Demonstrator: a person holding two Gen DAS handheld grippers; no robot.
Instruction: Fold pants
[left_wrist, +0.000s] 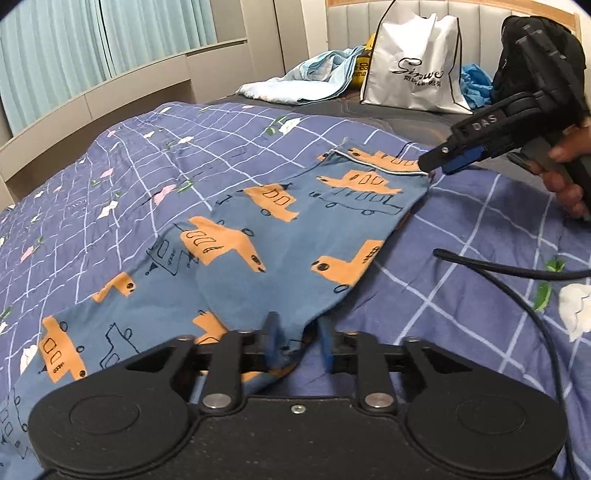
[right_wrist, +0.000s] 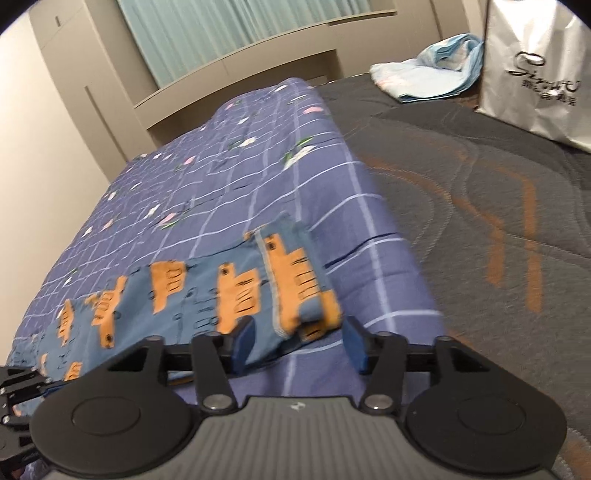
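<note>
Both grippers stand open over the pants (left_wrist: 280, 229), which lie folded lengthwise on the checked quilt (left_wrist: 129, 166). My left gripper (left_wrist: 295, 343) has its jaws part open, cloth between but unpinched. My right gripper (right_wrist: 299, 343) stands wider, the hem end loose between its pads. For the next fold, I should seat each pad fully over all layers before closing.
</note>
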